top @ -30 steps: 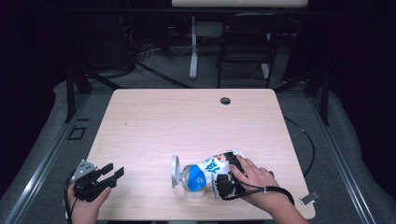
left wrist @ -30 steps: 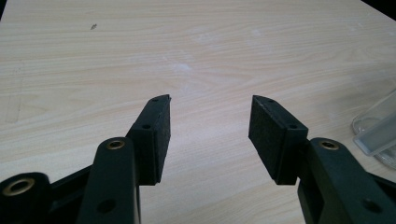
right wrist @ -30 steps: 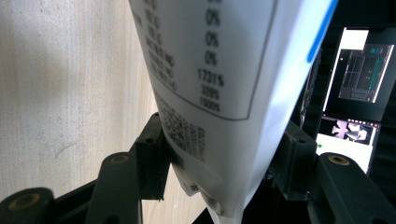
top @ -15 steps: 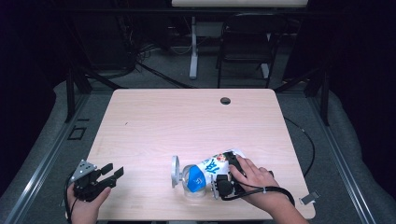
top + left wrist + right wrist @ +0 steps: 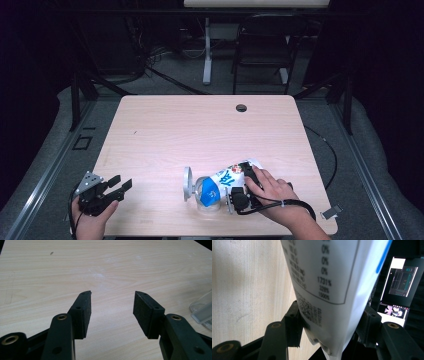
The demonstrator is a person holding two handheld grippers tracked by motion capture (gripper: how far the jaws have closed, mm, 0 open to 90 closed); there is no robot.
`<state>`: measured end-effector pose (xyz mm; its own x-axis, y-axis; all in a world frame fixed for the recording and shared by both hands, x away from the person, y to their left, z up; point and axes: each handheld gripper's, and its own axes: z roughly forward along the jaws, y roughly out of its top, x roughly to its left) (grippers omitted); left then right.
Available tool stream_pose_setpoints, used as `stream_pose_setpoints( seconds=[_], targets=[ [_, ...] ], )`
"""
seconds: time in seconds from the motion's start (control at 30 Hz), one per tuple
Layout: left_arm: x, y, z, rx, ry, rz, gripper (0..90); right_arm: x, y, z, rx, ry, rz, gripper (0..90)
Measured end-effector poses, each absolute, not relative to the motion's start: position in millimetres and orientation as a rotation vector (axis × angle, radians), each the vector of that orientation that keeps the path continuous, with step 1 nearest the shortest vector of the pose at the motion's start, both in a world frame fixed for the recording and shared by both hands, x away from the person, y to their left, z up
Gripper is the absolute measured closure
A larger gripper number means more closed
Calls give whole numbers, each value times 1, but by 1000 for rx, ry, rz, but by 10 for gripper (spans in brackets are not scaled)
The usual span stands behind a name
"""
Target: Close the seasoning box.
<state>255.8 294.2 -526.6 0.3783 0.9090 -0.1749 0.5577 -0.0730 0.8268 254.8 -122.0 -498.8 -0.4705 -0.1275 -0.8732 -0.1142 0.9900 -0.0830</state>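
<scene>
**A:** What's on the table [image 5: 165, 130]?

**B:** It's a pale wooden table with a small round hole [image 5: 241, 108] near its far edge. Near the front edge, right of centre, a white and blue pouch [image 5: 227, 179] is held tilted, its lower end pointing left into a clear plastic container [image 5: 206, 196]. The container's round lid [image 5: 187, 183] stands on edge just to its left.

**A:** Who has the pouch?

**B:** The right tongs [image 5: 239, 192], with the person's right hand [image 5: 272, 192] wrapped over them. In the right gripper view the two black pads sit against either side of the pouch [image 5: 332, 290], whose printed nutrition table faces the camera. So they are clamped on it, with the jaws kept fairly wide by the pouch's bulk.

**A:** And the other hand?

**B:** The left tongs [image 5: 120, 183] are at the front left corner, well apart from the pouch, hovering low over bare wood. In the left gripper view the left tongs [image 5: 112, 311] have their jaws spread wide with nothing between them, and the clear container's edge [image 5: 201, 311] shows far to the right
</scene>
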Motion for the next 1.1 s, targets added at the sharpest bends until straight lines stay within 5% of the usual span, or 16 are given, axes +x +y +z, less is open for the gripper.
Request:
stream_pose_setpoints(
  seconds=[1.1],
  targets=[
    [256,296,-527,1749,1297,496,491,255,-120,-499,-194,2054,-31,466]
  ],
)
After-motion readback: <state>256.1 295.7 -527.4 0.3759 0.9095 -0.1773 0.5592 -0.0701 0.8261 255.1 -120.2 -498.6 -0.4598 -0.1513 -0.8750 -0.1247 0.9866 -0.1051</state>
